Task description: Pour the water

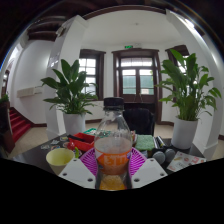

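- In the gripper view, we see the gripper with its two fingers partly closed around a clear plastic bottle, the pink pads pressing on its lower body from left and right.
- We find the bottle upright between the fingers, just ahead of the camera, over the near edge of a dark table.
- Its dark cap is on, the upper part looks clear, and an orange-tinted band shows lower down.
- To the left of the bottle, we note a yellow-green cup on the table, near the left finger.
- Far behind, we see two potted plants, left and right of a wooden door.
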Motion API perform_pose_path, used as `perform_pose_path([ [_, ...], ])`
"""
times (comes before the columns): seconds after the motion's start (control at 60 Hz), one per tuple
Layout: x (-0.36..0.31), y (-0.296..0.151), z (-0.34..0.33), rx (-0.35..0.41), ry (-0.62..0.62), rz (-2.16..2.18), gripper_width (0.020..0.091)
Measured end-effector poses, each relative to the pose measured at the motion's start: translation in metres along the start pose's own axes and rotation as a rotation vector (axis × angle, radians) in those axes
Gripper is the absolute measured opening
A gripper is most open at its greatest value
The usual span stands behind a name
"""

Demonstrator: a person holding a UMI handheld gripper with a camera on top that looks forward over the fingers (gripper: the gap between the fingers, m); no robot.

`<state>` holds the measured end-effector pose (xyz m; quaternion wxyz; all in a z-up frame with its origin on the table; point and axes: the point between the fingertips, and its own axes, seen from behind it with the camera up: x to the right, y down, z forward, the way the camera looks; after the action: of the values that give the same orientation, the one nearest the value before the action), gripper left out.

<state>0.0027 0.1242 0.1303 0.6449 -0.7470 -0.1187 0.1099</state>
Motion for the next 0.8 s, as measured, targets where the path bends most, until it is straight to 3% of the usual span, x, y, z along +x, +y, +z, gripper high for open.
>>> perform_pose_path([
  [0.167,-0.003,0.001,-0.004,0.013,0.011,-0.020,0.0363],
  [0.333,-0.005,0.004,-0.003,-0.015,0.023,-0.026,0.0518],
  [0.383,-0.002,0.009,-0.007,-0.040,0.034,-0.008,0.0601],
  [0.4,-0.001,0.010,-0.009,-0.045,0.039,0.002,0.0690],
  [0.417,0.000,0.011,-0.012,-0.047,0.045,0.013,0.0689],
  [0.433,0.001,0.012,-0.015,-0.050,0.051,0.023,0.0769],
  [0.45,0.001,0.013,-0.018,-0.052,0.055,0.032,0.0765],
  [0.467,0.001,0.015,-0.022,-0.057,0.059,0.039,0.0816],
  [0.8,0.003,0.054,-0.172,-0.178,0.265,0.084,0.0820],
])
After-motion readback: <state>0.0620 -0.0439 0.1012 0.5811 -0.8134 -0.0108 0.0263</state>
